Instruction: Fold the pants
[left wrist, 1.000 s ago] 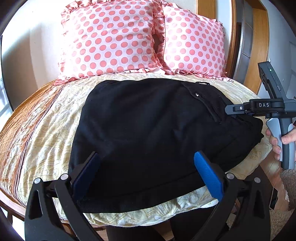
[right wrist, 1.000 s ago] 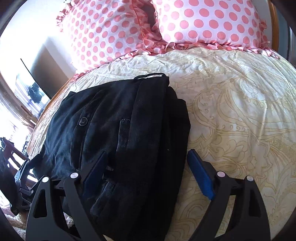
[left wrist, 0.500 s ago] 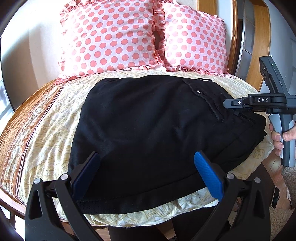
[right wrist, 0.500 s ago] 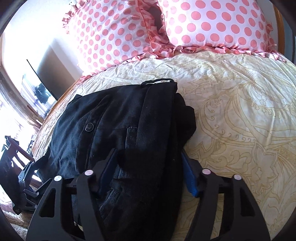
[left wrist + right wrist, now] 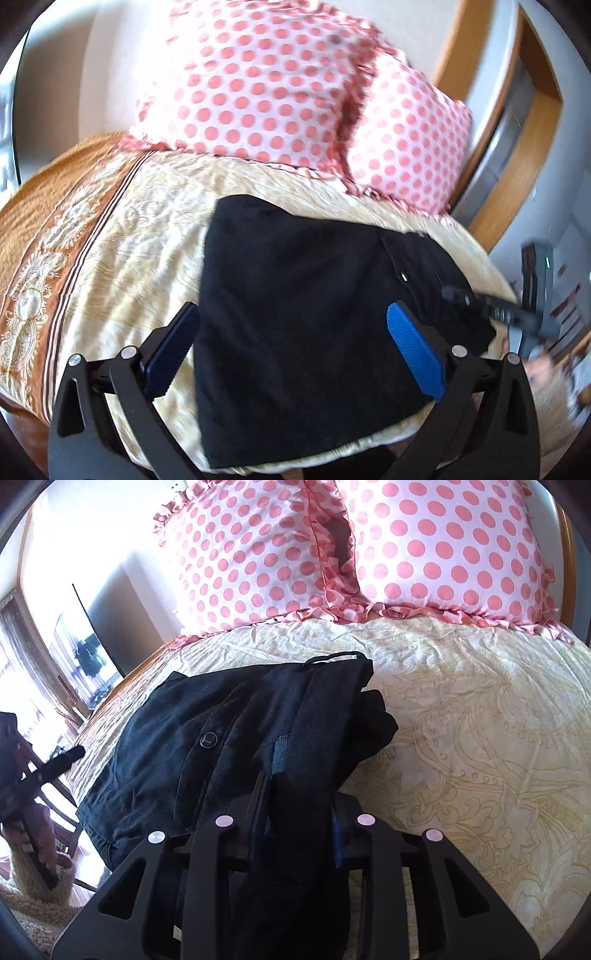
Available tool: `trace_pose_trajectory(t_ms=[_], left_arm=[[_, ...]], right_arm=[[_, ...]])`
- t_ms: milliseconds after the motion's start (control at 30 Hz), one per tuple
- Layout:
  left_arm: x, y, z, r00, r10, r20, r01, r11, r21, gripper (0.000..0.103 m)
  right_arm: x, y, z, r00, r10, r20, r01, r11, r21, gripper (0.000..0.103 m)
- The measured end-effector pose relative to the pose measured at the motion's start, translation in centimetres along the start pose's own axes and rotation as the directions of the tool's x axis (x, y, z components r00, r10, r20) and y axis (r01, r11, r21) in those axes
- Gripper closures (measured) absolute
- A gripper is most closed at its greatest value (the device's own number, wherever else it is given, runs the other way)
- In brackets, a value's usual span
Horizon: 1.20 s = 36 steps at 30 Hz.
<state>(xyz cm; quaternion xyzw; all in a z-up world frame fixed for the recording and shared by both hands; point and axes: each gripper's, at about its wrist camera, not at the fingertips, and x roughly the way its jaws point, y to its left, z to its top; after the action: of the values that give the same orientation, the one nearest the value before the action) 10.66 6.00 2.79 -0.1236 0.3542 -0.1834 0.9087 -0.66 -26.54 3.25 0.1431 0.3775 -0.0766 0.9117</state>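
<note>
Where cream patterned bedspread (image 5: 480,716) covers bed: black pants (image 5: 306,317), folded into a flat bundle, near edge, well short of two pink polka-dot pillows (image 5: 258,554) at far end. Right gripper (image 5: 299,812): jaws clamped on thick stacked edge of pants, right side of bundle. Left gripper (image 5: 291,343): blue pads (image 5: 413,350) spread wide, straddling pants' left near corner, seemingly above cloth; view blurred.
</note>
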Motion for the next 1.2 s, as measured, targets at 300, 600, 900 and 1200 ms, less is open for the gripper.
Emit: trace_pose_trajectory(t_ms=[300,600,900,1200], left_arm=[[6.4,4.9,2.8,0.968,-0.112,-0.225,0.052,0.965,-0.257,0.028],[8.0,6.2,3.5,0.956,-0.090,-0.280,0.005,0.957,-0.289,0.029],[8.2,5.1,3.5,0.959,-0.067,-0.274,-0.006,0.967,-0.255,0.062],[6.9,3.4,4.5,0.973,-0.043,-0.228,0.001,0.983,-0.182,0.094]], right_arm=[[0.1,0.0,-0.3,1.000,-0.016,-0.001,0.016,1.000,-0.016,0.074],[0.5,-0.5,-0.3,1.000,-0.001,-0.010,0.001,1.000,0.001,0.074],[0.8,-1.0,-0.6,1.000,0.003,0.016,-0.003,0.999,0.035,0.072],[-0.6,-0.4,0.3,0.997,0.026,0.077,-0.029,0.999,0.034,0.081]])
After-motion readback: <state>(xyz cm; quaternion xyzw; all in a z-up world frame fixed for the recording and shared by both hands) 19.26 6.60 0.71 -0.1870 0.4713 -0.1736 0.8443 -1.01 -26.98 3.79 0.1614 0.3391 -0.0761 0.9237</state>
